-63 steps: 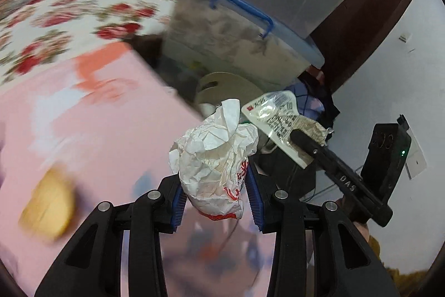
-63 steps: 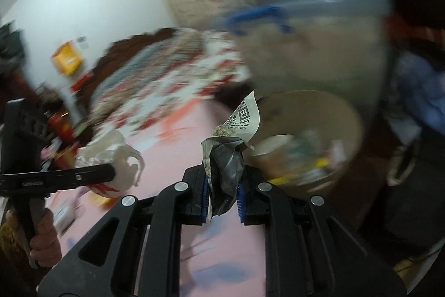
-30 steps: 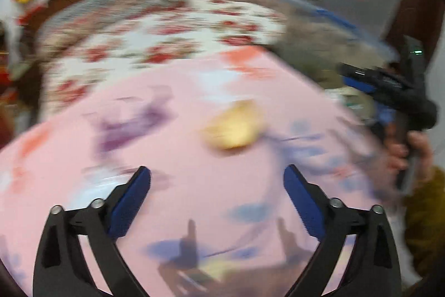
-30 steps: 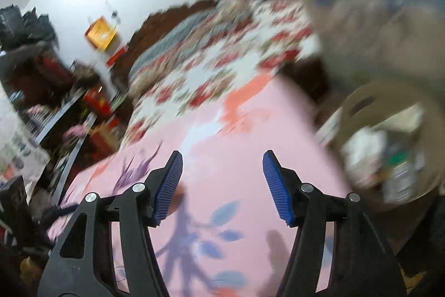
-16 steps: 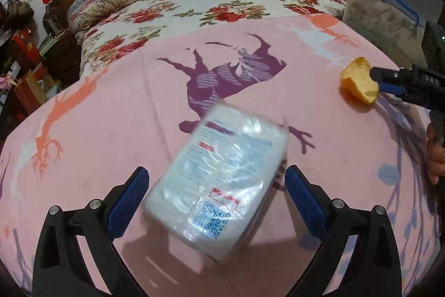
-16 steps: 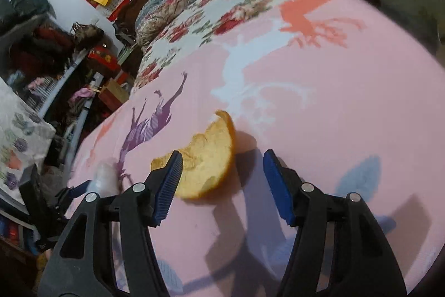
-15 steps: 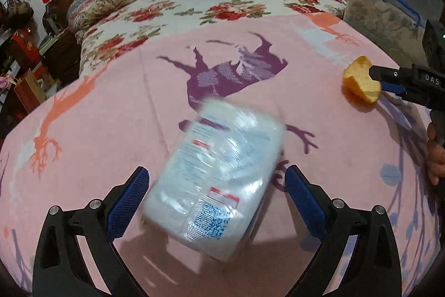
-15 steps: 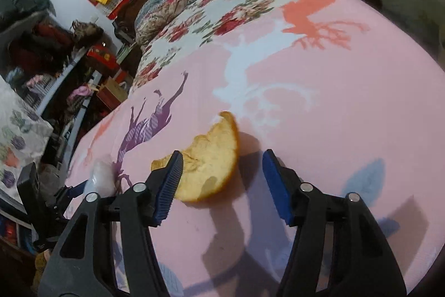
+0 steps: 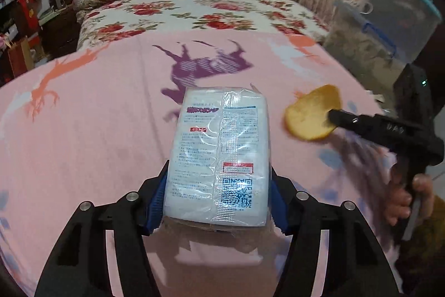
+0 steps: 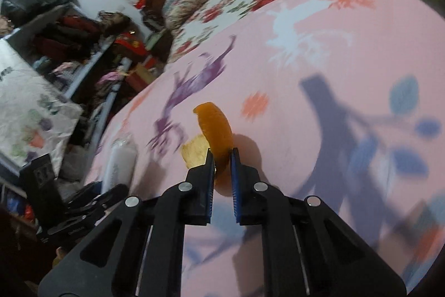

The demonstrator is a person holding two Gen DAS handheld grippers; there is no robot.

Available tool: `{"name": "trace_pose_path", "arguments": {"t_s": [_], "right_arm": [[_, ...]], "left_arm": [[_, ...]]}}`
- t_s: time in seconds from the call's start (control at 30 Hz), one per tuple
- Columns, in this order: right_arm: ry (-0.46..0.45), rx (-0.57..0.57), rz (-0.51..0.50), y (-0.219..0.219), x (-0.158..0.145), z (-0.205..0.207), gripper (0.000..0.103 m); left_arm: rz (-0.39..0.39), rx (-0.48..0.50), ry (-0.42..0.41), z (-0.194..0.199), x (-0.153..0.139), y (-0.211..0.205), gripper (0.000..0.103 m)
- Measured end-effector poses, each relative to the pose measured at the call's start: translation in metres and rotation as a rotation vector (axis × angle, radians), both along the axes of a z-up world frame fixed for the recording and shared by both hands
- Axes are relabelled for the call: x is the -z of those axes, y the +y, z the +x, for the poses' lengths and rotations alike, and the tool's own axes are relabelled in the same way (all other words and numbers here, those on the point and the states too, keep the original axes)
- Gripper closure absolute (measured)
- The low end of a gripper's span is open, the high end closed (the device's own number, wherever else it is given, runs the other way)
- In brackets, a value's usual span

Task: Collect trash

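**Two pieces of trash gripped at once on the pink bed cover**

The left tongs (image 9: 217, 202) have just been closing and are now pressed on the white plastic-wrapped rectangular packet (image 9: 222, 155), which is clamped by its near end between the blue pads (image 9: 155, 202); the packet is held lengthwise, its far end pointing toward twelve o'clock, so that its narrow width fits between the jaws; a shadow is seen beneath it, which suggests it is already clear of the pink printed bed cover (image 9: 91, 130).

The right tongs (image 10: 221, 157) have likewise just been closing and are now narrowed on the curved orange fruit peel (image 10: 215, 127); the peel is pinched by its lower edge, standing upright, with the pale inner side turned toward nine o'clock; a thin rind is best taken edge-on like this. In the left wrist view the same peel is found at three o'clock of the packet, near it but apart.

Both items are judged to be gripped for carrying to a bin, which is not visible in either view; the stacked clear plastic storage boxes (image 9: 389, 27) at two o'clock mark the side of the bed.
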State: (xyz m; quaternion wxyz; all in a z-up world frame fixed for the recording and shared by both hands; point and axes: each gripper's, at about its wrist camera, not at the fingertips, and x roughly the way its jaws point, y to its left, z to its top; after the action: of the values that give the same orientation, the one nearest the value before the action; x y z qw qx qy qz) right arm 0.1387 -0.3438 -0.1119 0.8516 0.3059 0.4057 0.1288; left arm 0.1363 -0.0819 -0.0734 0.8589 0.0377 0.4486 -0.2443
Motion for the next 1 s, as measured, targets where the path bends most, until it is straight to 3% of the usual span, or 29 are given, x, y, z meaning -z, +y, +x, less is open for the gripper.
{"name": "trace_pose_path", "arguments": {"t_s": [0.23,0.5,0.53,0.67,0.87,1.0], "right_arm": [[0.009,-0.021,0.046,0.016,0.013,-0.044,0.089],[0.039,0.025,0.050,0.012,0.018,-0.043,0.084],[0.035,0.026,0.051,0.012,0.017,-0.042,0.081],[-0.016,0.040,0.027,0.012,0.008,-0.043,0.041],[-0.027,0.038,-0.059,0.020,0.005,-0.029,0.047],[-0.010,0.009,-0.111,0.031,0.007,-0.024,0.084]], "left_arm": [[-0.010,0.018,0.028,-0.034,0.009,-0.006,0.044],[0.035,0.016,0.009,-0.033,0.023,-0.018,0.043],[0.044,0.018,0.000,-0.034,0.024,-0.019,0.042],[0.087,0.032,-0.044,-0.040,0.027,-0.024,0.041],[0.075,0.033,-0.045,-0.038,0.027,-0.023,0.040],[0.081,0.032,-0.050,-0.040,0.028,-0.025,0.039]]}}
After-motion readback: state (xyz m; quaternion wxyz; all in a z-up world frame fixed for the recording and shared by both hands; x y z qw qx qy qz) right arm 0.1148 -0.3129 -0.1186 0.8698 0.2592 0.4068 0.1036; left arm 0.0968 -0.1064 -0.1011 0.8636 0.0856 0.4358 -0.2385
